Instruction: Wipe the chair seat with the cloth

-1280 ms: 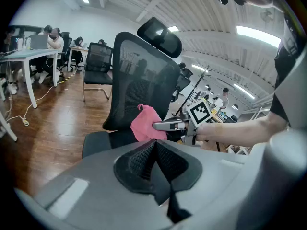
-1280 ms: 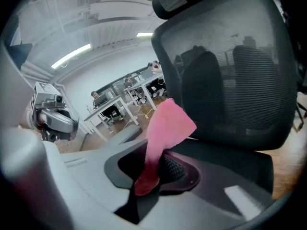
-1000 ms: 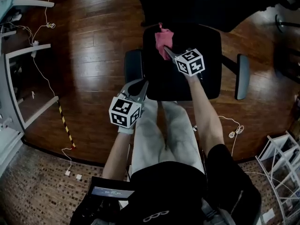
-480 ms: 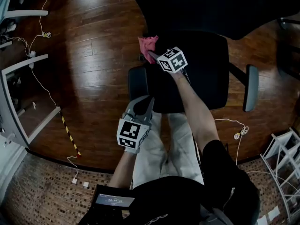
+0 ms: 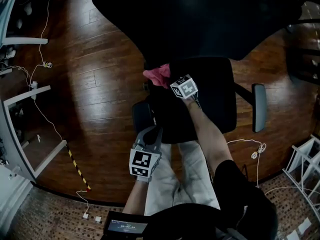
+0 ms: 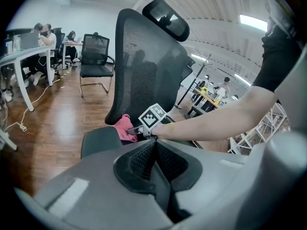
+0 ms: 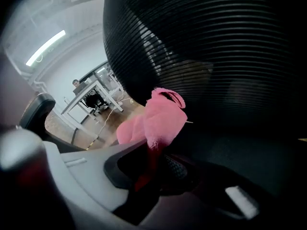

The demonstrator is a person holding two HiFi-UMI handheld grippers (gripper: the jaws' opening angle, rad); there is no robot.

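A black office chair fills the middle of the head view, its seat [image 5: 215, 101] below the mesh backrest [image 5: 200, 19]. My right gripper [image 5: 169, 79] is shut on a pink cloth [image 5: 157, 74] at the seat's back left corner, close under the backrest. In the right gripper view the cloth [image 7: 156, 119] bunches out of the shut jaws against the dark mesh [image 7: 201, 42]. My left gripper [image 5: 153, 134] hangs shut and empty near the seat's front left edge, over the person's legs. Its view shows the cloth [image 6: 124, 127] and the backrest [image 6: 148, 75] ahead.
The chair's armrests stand at the left [image 5: 141, 116] and right [image 5: 259, 106]. Wooden floor [image 5: 95, 74] surrounds the chair, with cables [image 5: 40, 69] and white desk frames at the left. A white wire rack [image 5: 305, 169] is at the lower right. More chairs and desks [image 6: 93, 56] stand further off.
My right gripper has carried the pink cloth across the seat's back left part, ending nearer the backrest. The left gripper has dropped back toward the person's body.
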